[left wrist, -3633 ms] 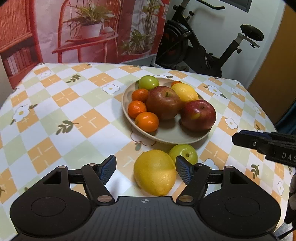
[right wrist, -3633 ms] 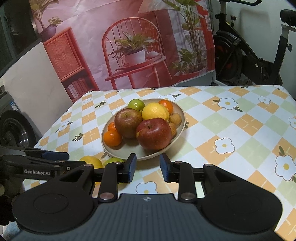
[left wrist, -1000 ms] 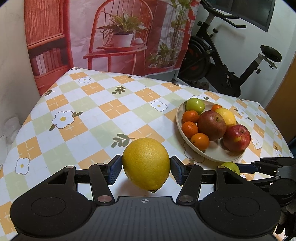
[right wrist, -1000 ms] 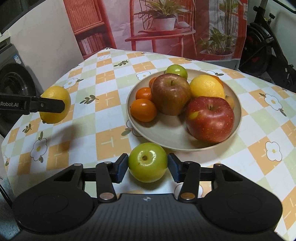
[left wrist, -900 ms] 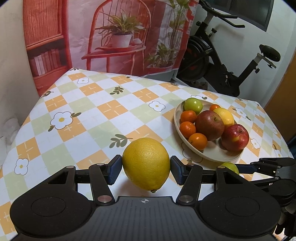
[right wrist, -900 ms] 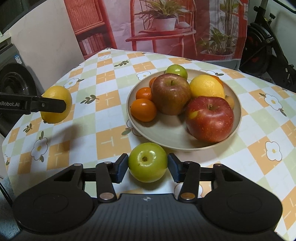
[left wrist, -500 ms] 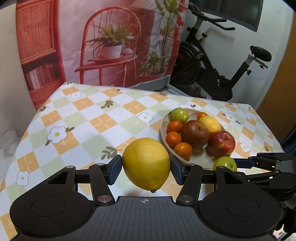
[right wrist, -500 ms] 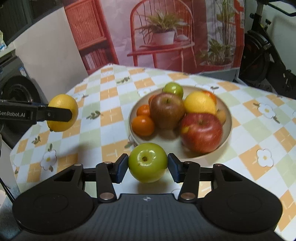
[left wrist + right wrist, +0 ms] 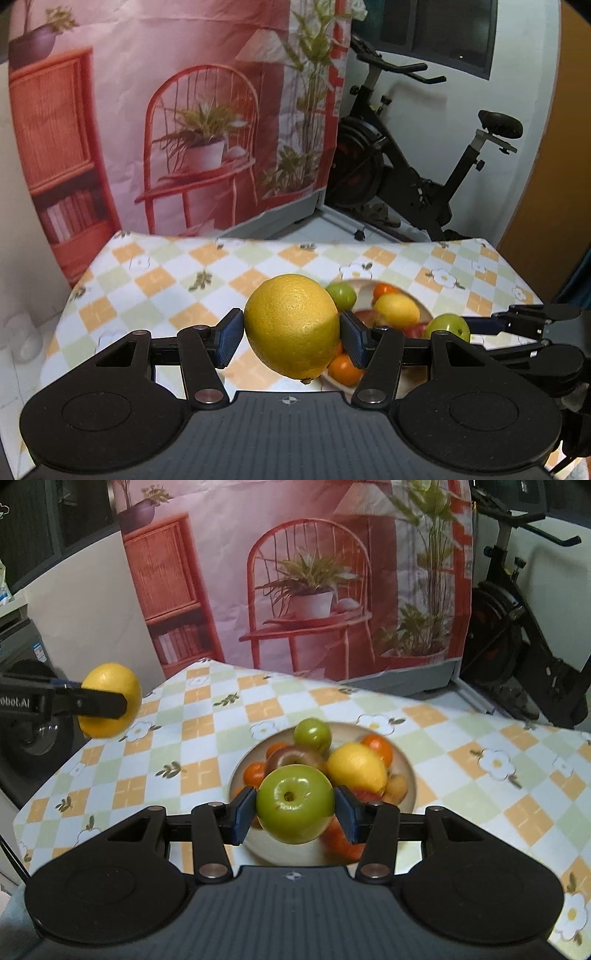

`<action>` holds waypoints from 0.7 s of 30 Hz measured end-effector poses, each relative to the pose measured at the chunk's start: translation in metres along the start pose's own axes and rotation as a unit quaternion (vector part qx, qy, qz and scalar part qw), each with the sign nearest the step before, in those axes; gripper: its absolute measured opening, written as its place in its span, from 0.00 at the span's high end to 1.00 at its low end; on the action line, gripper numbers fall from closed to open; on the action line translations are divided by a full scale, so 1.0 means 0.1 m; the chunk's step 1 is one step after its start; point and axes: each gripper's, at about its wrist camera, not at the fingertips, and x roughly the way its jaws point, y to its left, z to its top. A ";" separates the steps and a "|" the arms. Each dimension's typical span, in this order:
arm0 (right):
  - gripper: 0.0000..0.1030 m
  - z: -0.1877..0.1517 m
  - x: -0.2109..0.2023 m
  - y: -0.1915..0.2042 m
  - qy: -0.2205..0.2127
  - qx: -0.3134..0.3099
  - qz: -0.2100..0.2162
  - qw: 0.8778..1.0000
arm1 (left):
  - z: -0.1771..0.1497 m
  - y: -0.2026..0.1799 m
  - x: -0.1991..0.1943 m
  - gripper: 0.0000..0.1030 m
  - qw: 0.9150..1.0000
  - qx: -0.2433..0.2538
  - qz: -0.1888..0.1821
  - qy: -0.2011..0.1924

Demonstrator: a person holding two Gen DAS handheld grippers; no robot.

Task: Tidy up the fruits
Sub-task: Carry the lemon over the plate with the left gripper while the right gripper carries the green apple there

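My left gripper (image 9: 291,334) is shut on a large yellow lemon (image 9: 291,325) and holds it high above the table. My right gripper (image 9: 294,810) is shut on a green apple (image 9: 294,803), held above the near side of the beige plate (image 9: 406,771). The plate holds a small green apple (image 9: 312,733), a yellow lemon (image 9: 356,768), a brownish-red apple (image 9: 291,758), several oranges and a red apple partly hidden behind my gripper. The lemon in the left gripper shows at far left in the right wrist view (image 9: 110,699). The green apple shows at right in the left wrist view (image 9: 447,326).
The table carries a checked floral cloth (image 9: 207,775). A printed pink backdrop (image 9: 295,572) hangs behind it. An exercise bike (image 9: 406,166) stands at the back right. A washing machine (image 9: 22,709) is at the left of the table.
Both grippers have risen higher above the table with their fruits. The plate now sits lower and smaller in both views, partly behind the held fruits.
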 end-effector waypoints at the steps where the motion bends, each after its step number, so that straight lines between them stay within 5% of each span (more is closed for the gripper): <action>1: 0.52 0.02 0.01 -0.01 -0.001 -0.001 -0.001 1.000 | 0.03 0.00 0.03 0.42 1.000 0.001 -0.001 -0.001; 21: 0.52 -0.17 0.66 0.13 0.077 -0.016 0.013 0.997 | -0.01 0.20 0.51 0.42 0.999 -0.004 -0.024 0.027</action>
